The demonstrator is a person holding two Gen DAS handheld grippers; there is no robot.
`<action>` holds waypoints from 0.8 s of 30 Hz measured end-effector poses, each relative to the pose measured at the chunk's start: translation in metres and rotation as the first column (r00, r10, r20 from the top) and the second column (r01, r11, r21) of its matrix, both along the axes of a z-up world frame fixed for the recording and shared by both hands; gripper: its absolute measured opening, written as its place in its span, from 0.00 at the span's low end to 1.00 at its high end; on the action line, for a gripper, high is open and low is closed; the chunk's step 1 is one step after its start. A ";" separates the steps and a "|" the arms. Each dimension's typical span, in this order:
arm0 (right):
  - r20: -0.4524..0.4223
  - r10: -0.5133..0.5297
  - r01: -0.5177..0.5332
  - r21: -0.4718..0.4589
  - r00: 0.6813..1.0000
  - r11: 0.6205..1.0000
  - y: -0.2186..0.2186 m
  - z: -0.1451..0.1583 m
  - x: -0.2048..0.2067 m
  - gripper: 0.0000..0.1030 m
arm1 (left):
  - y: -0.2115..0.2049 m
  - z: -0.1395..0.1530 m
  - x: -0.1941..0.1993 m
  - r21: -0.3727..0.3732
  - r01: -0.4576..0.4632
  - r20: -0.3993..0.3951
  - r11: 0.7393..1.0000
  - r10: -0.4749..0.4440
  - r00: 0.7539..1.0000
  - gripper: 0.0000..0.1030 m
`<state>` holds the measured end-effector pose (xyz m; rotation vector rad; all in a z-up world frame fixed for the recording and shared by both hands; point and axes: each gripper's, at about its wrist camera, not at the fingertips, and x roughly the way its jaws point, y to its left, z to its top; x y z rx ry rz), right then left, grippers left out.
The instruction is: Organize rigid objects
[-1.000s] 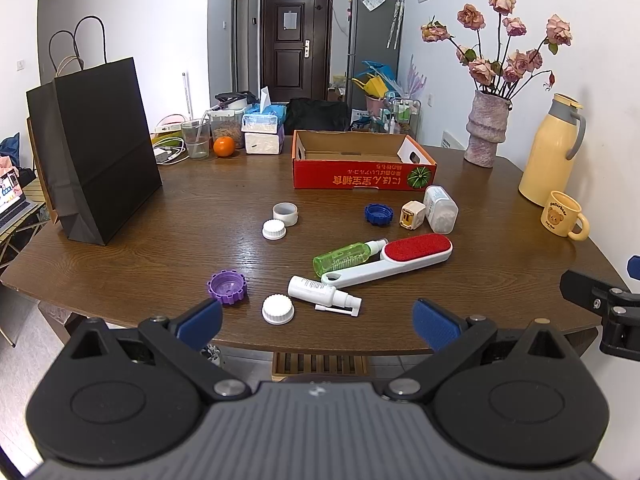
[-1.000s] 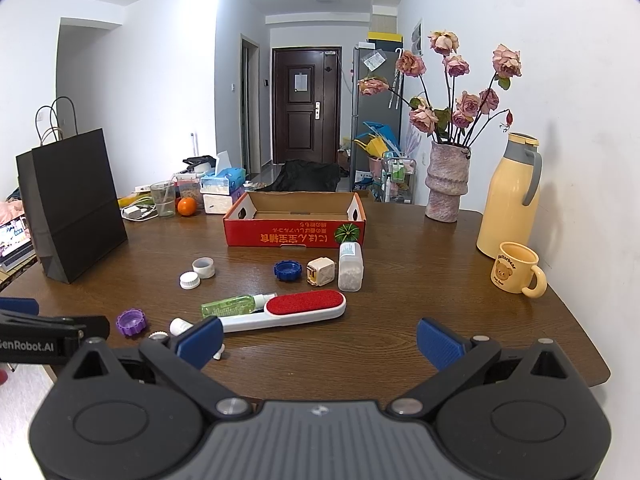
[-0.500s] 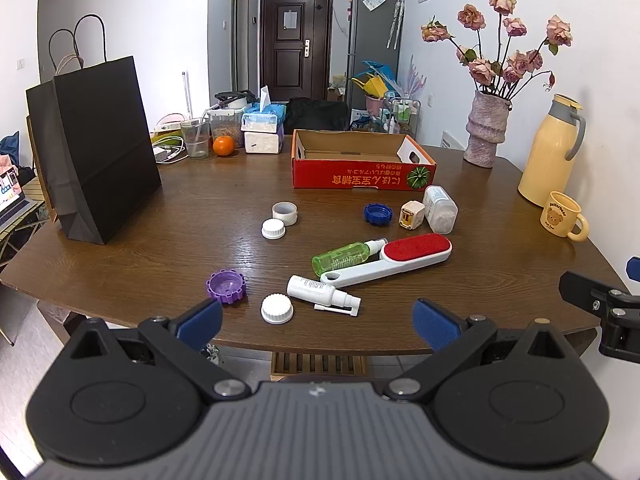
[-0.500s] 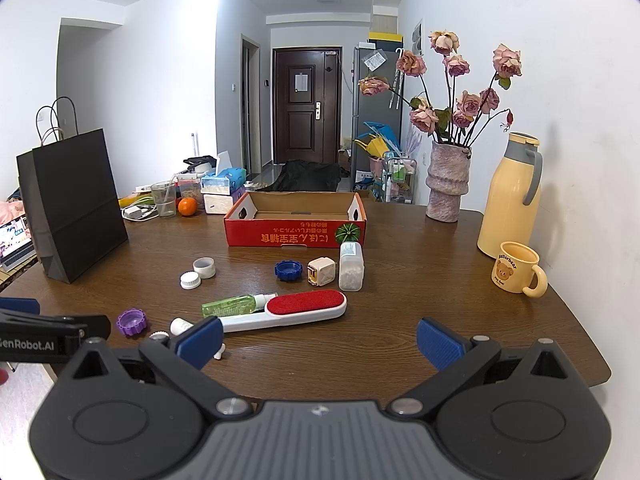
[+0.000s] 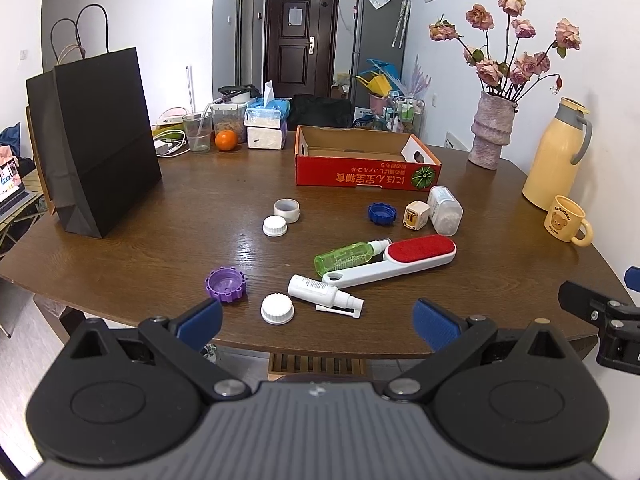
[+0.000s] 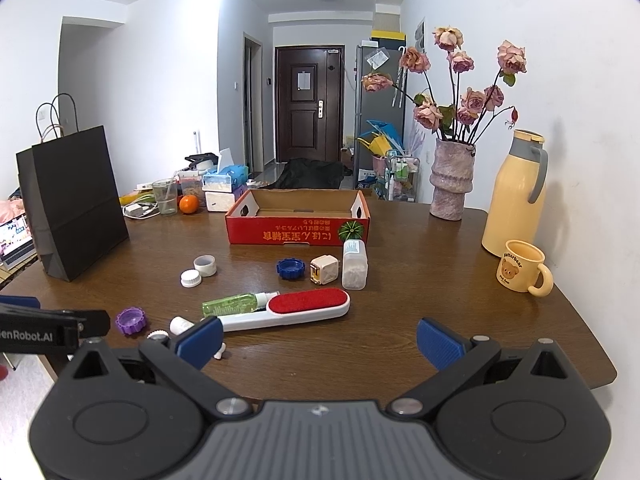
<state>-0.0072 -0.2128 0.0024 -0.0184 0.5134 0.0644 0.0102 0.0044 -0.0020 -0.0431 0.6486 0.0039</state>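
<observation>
Nothing moved since a second ago; sorting not begun. Left gripper [image 5: 316, 318] and right gripper [image 6: 319, 338] both spread wide, empty, hovering at table [image 5: 160, 240] edge. Brush [image 5: 394, 260], bottles, caps scattered centre; empty box [image 5: 366, 160] at 12 o'clock.

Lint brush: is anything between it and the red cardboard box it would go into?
Partly. The blue cap, charger cube and lying clear jar sit between the lint brush and the red cardboard box; lifting over them looks unobstructed.
</observation>
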 end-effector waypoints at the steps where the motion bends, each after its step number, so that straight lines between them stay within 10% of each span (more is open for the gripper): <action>1: -0.002 0.000 0.000 0.000 1.000 1.000 0.000 -0.002 0.002 1.00 | 0.000 -0.001 0.002 0.000 -0.002 -0.002 1.000 0.002 1.000 1.00; 24: -0.102 0.058 -0.056 0.023 0.993 0.998 0.008 -0.051 0.065 1.00 | 0.015 -0.047 0.064 0.023 -0.062 -0.045 0.998 0.063 0.997 1.00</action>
